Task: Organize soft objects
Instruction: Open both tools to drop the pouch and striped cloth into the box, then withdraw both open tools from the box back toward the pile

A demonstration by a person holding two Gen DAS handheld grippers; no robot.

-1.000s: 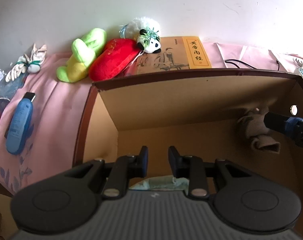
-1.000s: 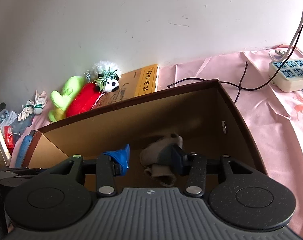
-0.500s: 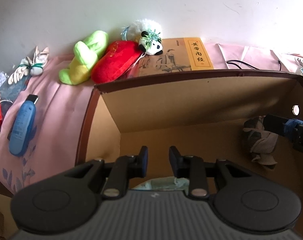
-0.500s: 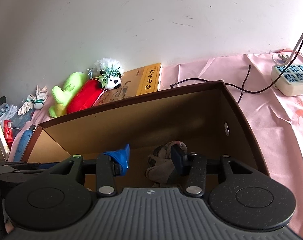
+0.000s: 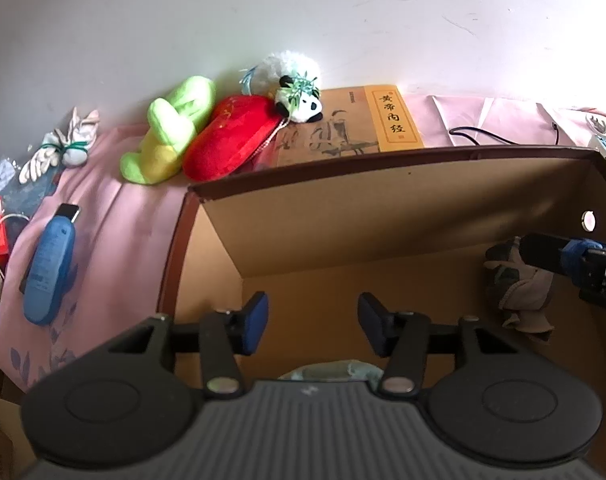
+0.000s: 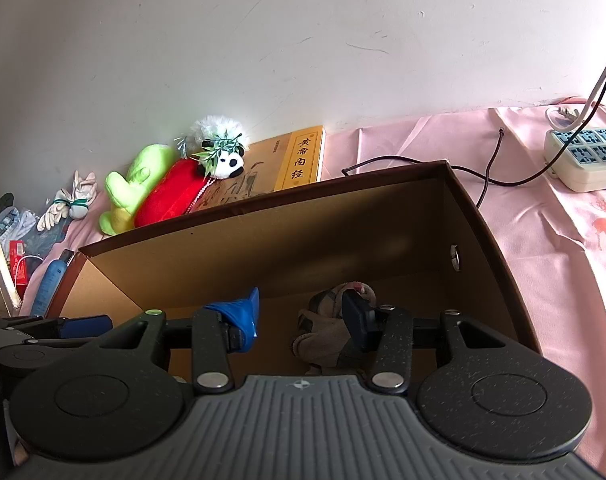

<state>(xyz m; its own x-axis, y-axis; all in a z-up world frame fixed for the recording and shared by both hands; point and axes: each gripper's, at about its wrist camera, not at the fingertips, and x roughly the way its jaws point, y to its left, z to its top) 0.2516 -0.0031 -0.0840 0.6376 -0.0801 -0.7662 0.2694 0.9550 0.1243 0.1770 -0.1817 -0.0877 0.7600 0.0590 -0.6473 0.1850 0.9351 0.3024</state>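
Since the earlier frame, left gripper (image 5: pixel 313 328) jaws are opening, empty, over box (image 5: pixel 343 216); right gripper (image 6: pixel 299 320) half-open beside glove (image 6: pixel 323 332); pink cloth (image 6: pixel 543 208), white wall (image 6: pixel 263 40); book (image 5: pixel 391 120) reads 黄帝内经.

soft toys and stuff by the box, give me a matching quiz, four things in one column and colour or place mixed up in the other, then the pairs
Things:
1. panda plush
2. cushion beside the green plush
3. grey-brown glove
4. handheld device left of the box

Colour or place:
A. blue
B. inside the cardboard box
C. red
D. on the yellow book

Pairs: 1-D, 2-C, 3-B, 4-A
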